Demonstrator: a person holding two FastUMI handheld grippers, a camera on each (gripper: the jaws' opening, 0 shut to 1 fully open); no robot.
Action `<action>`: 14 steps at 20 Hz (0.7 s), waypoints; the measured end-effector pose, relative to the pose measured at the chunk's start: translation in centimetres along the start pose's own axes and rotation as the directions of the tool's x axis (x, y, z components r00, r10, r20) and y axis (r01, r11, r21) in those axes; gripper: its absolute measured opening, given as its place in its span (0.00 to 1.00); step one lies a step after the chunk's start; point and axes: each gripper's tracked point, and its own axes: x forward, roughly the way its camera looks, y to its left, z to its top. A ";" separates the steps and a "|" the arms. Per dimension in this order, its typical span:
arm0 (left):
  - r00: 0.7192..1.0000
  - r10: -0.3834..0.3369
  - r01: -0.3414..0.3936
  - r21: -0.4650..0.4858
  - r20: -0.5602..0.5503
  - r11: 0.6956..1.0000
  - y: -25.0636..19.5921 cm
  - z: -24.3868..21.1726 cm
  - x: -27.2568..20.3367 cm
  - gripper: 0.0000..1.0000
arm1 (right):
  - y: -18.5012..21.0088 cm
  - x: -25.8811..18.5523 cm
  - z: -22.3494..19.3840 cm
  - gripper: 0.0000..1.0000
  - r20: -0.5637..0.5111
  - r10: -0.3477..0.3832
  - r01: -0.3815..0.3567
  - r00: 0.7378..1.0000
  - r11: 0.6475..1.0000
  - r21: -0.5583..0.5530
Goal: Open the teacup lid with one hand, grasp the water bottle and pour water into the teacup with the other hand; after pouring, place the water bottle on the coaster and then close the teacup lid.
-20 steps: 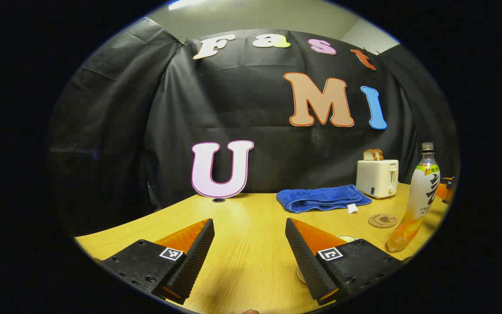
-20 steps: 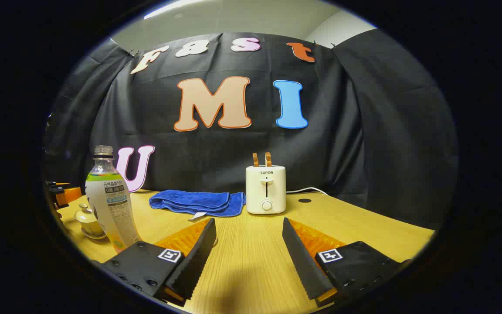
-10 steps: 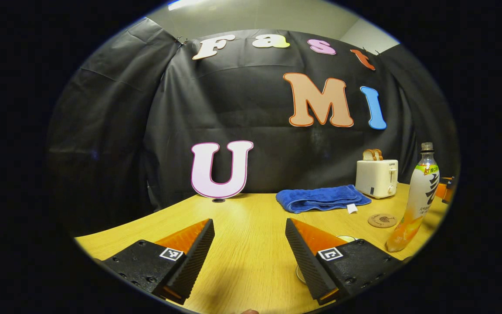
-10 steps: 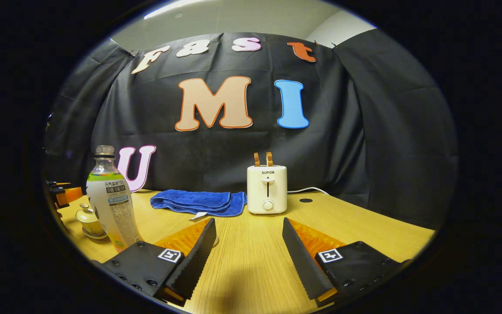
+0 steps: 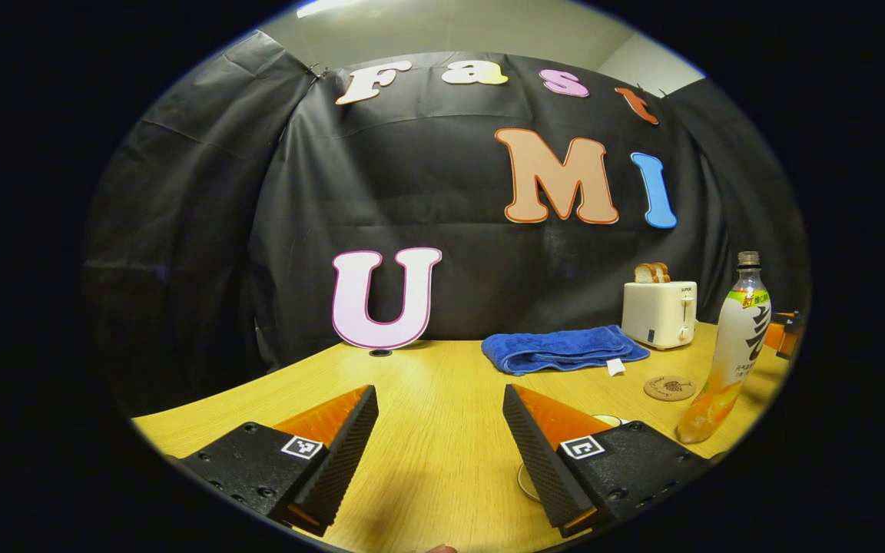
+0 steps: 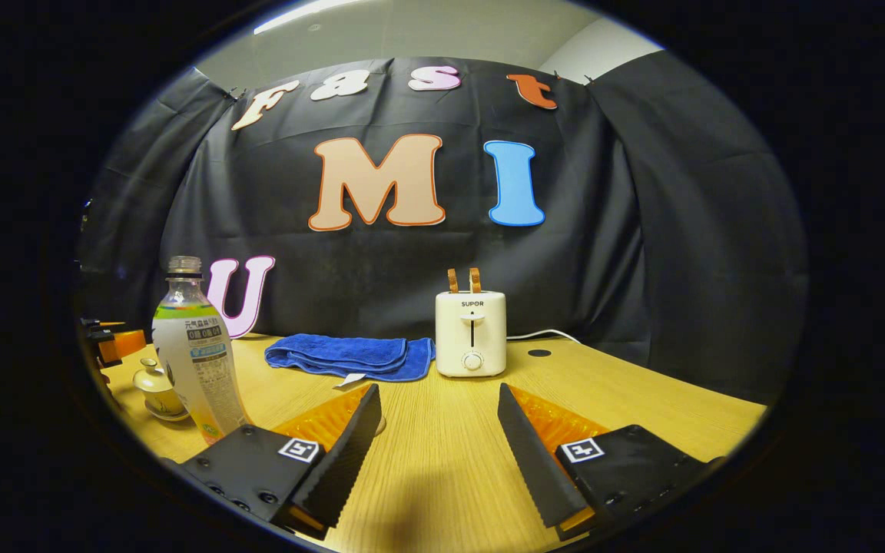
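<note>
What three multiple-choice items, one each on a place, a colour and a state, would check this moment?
1. Where does the water bottle stand?
A. on the coaster
B. on the table, off the coaster
C. in a gripper

2. What colour is the towel?
A. blue
B. red
C. white

3. How is the teacup?
A. lid off
B. tipped over
C. lid on

Answers:
1 B: in the left gripper view the bottle stands beside the bare coaster.
2 A: the folded cloth by the toaster is blue.
3 C: the knobbed lid sits on the upright cup.
</note>
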 end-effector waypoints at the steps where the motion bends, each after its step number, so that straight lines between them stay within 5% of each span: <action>1: 1.000 -0.002 0.002 0.000 -0.001 1.000 -0.1 0.0 -0.1 0.95 | 0.0 0.0 0.0 0.97 0.000 0.000 0.000 1.000 1.000 0.000; 14: 0.999 -0.052 0.051 0.020 0.010 0.998 -1.1 0.9 -0.8 0.95 | 0.0 0.1 0.0 0.97 -0.003 0.002 -0.002 1.000 1.000 0.001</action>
